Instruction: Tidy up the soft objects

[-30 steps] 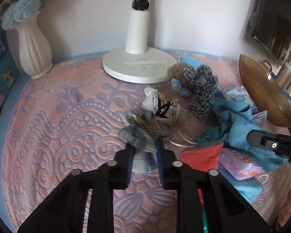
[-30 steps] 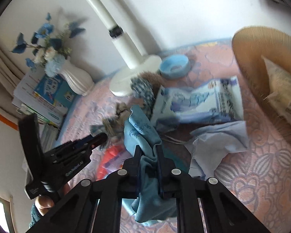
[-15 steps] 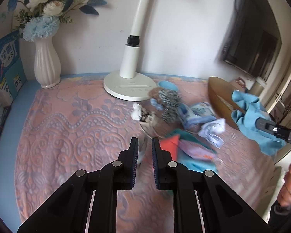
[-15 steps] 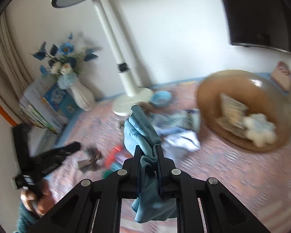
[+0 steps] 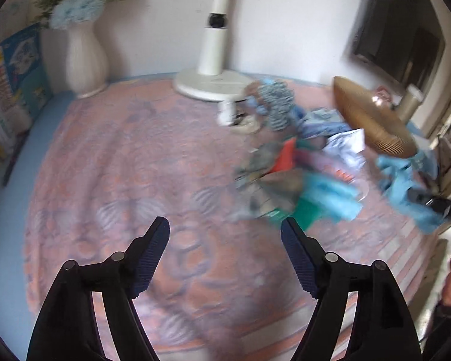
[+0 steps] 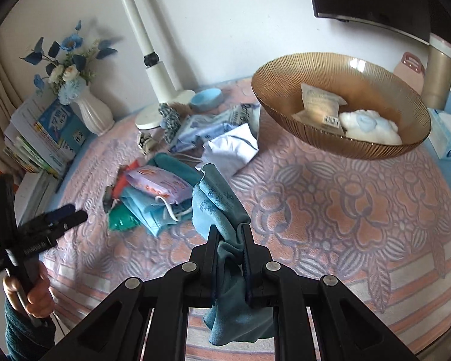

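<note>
My right gripper (image 6: 229, 230) is shut on a blue cloth (image 6: 216, 198), which hangs from it above the near part of the pink patterned spread (image 6: 345, 210). In the left wrist view the same cloth (image 5: 403, 180) and right gripper (image 5: 433, 203) show at the right edge. The jaws of my left gripper (image 5: 224, 228) are opening and stand wide, with nothing between them. A blurred grey-blue checked bow (image 5: 264, 180) lies at the pile of soft things (image 6: 156, 183), ahead of the left gripper (image 6: 66, 215). An amber glass bowl (image 6: 330, 138) holds a packet and a white fluffy item.
A white lamp base (image 6: 153, 120), a white vase of blue flowers (image 6: 90, 114) and stacked books (image 6: 45, 138) line the back left. A small blue dish (image 6: 206, 99), a white cloth (image 6: 228, 147), a tissue box (image 6: 448, 138) and a flask (image 6: 439, 75) also stand on the spread.
The left jaws were shut on the checked bow and have opened; the bow has left them. The right gripper has carried the blue cloth away from the pile, nearer the front.
</note>
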The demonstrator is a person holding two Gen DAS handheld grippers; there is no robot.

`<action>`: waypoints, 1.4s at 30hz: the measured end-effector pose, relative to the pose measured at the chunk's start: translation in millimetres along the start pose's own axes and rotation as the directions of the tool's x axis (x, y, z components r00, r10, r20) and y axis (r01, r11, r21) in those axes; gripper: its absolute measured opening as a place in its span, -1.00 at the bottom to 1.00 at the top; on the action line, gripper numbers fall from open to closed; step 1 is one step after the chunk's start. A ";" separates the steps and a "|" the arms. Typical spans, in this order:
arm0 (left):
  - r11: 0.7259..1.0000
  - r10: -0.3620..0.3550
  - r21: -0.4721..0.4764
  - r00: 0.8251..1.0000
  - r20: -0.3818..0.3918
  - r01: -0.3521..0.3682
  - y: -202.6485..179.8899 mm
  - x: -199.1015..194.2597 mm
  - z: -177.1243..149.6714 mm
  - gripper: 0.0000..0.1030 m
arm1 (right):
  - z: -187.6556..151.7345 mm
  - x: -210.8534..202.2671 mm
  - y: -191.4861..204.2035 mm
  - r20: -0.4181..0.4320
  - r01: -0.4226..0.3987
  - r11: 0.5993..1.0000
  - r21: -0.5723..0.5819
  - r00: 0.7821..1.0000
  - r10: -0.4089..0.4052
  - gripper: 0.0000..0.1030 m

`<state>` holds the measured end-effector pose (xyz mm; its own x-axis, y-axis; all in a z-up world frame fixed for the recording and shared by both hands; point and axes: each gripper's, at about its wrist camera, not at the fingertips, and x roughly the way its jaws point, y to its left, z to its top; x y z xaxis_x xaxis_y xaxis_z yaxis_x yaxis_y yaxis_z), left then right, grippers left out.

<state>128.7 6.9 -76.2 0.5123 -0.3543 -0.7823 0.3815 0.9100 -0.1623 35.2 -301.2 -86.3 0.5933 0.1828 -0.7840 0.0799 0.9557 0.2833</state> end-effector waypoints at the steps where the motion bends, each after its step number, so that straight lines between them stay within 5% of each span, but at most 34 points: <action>1: 0.999 -0.040 -0.007 0.999 -0.001 0.040 -3.9 3.7 5.7 0.54 | 0.1 1.4 0.2 -0.001 0.004 1.000 -0.002 1.000 -0.004 -0.76; 3: 0.990 -0.130 -0.058 0.991 -0.020 0.129 -4.2 17.8 18.7 0.54 | -0.6 4.0 -1.0 -0.001 0.013 1.000 -0.010 1.000 -0.013 -0.76; 5: 0.983 -0.151 -0.115 0.987 -0.046 0.145 -1.2 34.4 27.5 0.46 | -1.4 5.1 -1.7 0.006 0.021 0.999 -0.026 1.000 -0.021 -0.76; 12: 0.938 -0.298 -0.207 0.953 -0.062 0.279 6.7 64.4 27.5 -0.54 | -10.3 23.9 0.2 -0.026 0.015 0.996 -0.087 1.000 -0.017 -0.74; 15: 0.942 -0.291 -0.182 0.956 -0.032 0.281 1.1 52.7 26.9 -0.56 | -16.9 25.0 0.7 -0.038 0.006 0.995 -0.104 0.999 -0.010 -0.66; 17: 0.958 -0.245 -0.153 0.969 -0.012 0.241 -0.3 43.4 27.1 -0.59 | -21.3 22.1 -1.2 -0.043 0.013 0.994 -0.106 0.999 -0.018 -0.36; 19: 0.962 -0.234 -0.148 0.972 -0.010 0.231 0.2 39.3 26.7 -0.59 | -23.7 16.2 -3.1 -0.026 0.028 0.994 -0.102 0.999 -0.031 0.19; 23: 0.962 -0.226 -0.156 0.974 0.009 0.224 4.0 29.1 22.3 -0.59 | -25.4 0.7 -7.9 0.003 0.016 0.996 -0.089 1.000 -0.015 0.22; 27: 0.968 -0.202 -0.143 0.978 0.048 0.207 6.5 4.2 17.2 -0.59 | -26.2 -2.0 -8.5 0.002 0.004 0.996 -0.087 1.000 -0.004 0.67; 31: 0.974 -0.181 -0.119 0.978 0.101 0.192 1.6 -22.7 21.1 -0.59 | -29.9 15.1 0.8 -0.045 -0.013 0.996 -0.088 0.999 0.009 0.67; 33: 0.978 -0.173 -0.099 0.977 0.121 0.186 -6.2 -32.1 25.5 -0.59 | -34.4 26.0 7.9 -0.066 0.018 0.994 -0.105 0.998 -0.025 0.50; 37: 0.984 -0.171 -0.034 0.975 0.139 0.177 -29.1 -42.1 32.8 -0.59 | -39.5 34.1 15.1 -0.074 0.088 0.985 -0.148 0.992 -0.100 -0.72; 42: 0.986 -0.166 0.042 0.973 0.158 0.161 -62.8 -48.5 49.1 -0.59 | -19.5 -11.5 6.2 0.066 0.094 0.987 -0.133 0.994 -0.086 -0.80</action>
<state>117.7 -43.6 1.4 0.5567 -0.5299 -0.6398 0.4909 0.8311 -0.2613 13.3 -292.9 -86.3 0.6358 0.0846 -0.7672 0.0282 0.9908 0.1326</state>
